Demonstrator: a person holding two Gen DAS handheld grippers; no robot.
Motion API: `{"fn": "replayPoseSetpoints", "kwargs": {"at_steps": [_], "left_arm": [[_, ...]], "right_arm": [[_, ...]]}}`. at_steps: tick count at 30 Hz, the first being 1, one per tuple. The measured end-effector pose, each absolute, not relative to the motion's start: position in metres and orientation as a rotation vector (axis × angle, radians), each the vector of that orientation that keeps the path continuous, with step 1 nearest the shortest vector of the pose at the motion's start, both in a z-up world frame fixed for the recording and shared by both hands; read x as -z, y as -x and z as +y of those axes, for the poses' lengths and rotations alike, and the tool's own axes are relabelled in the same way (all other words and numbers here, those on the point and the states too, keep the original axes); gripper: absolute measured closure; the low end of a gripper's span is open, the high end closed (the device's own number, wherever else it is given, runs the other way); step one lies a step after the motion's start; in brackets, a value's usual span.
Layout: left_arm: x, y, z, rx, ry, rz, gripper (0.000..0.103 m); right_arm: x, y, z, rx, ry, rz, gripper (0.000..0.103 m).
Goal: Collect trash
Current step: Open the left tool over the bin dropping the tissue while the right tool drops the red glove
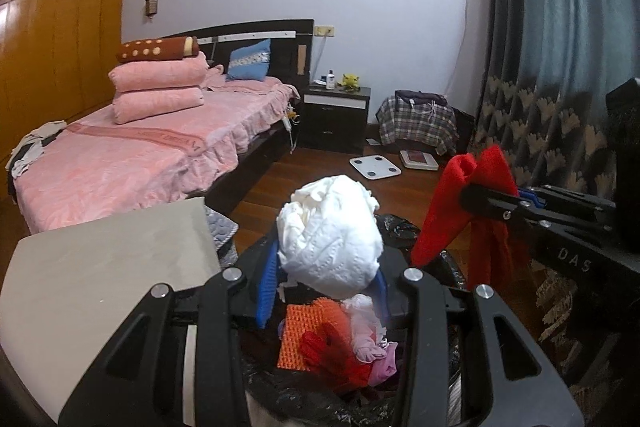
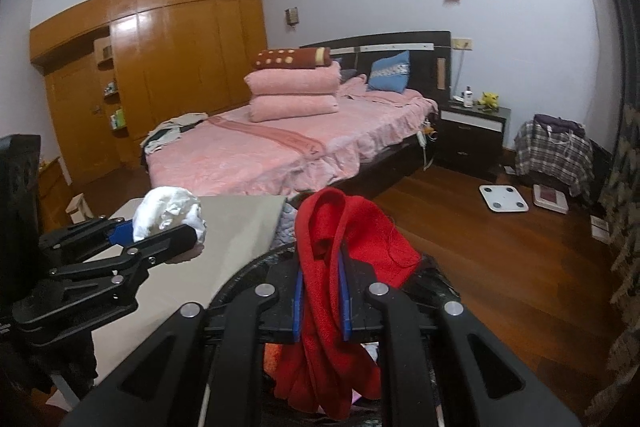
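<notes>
Two grippers over black-lined bin (image 1: 396,227), lower centre of frame. Right gripper (image 2: 322,301) clenched on red cloth (image 2: 340,239); "DAS" lettering on its arm at right of left view. Left gripper (image 1: 326,279) grasping white tissue wad (image 1: 332,231). Orange and pink scraps (image 1: 320,339) inside bin.

The black-lined trash bin (image 1: 400,227) at the bottom middle of the left view is open on top, but an orange bumpy mat (image 1: 300,335) and pink scraps (image 1: 372,339) fill much of it. A flat grey table top (image 1: 108,263) blocks the lower left. The brown wood floor (image 1: 320,183) behind the bin is free up to a white square scale (image 1: 375,166).
</notes>
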State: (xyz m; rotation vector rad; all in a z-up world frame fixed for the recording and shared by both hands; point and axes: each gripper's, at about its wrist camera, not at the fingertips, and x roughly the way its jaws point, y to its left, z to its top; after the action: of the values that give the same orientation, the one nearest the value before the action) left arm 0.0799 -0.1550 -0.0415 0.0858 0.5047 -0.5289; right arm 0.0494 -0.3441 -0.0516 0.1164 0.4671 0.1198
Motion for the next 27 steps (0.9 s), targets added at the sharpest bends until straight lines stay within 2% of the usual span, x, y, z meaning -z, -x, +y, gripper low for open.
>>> {"fn": "replayPoseSetpoints", "kwargs": {"at_steps": [19, 20, 21, 22, 23, 26, 27], "left_arm": [[0.093, -0.137, -0.192, 0.541, -0.129, 0.589, 0.064], [0.094, -0.140, -0.194, 0.544, -0.130, 0.591, 0.061], [0.095, -0.142, -0.195, 0.546, -0.128, 0.593, 0.057], [0.095, -0.144, -0.195, 0.546, -0.126, 0.597, 0.045], [0.095, -0.146, -0.194, 0.547, -0.118, 0.599, 0.040], [0.093, -0.147, -0.187, 0.532, -0.111, 0.596, 0.035], [0.093, -0.147, -0.185, 0.526, -0.112, 0.594, 0.033]], "right_arm": [[0.105, -0.101, -0.368, -0.103, -0.139, 0.563, 0.089], [0.107, -0.104, -0.369, -0.107, -0.142, 0.567, 0.086], [0.109, -0.108, -0.368, -0.108, -0.137, 0.578, 0.077], [0.111, -0.109, -0.368, -0.104, -0.130, 0.586, 0.069], [0.114, -0.111, -0.369, -0.094, -0.119, 0.597, 0.066], [0.118, -0.111, -0.370, -0.090, -0.117, 0.616, 0.060], [0.118, -0.110, -0.370, -0.086, -0.116, 0.616, 0.055]]}}
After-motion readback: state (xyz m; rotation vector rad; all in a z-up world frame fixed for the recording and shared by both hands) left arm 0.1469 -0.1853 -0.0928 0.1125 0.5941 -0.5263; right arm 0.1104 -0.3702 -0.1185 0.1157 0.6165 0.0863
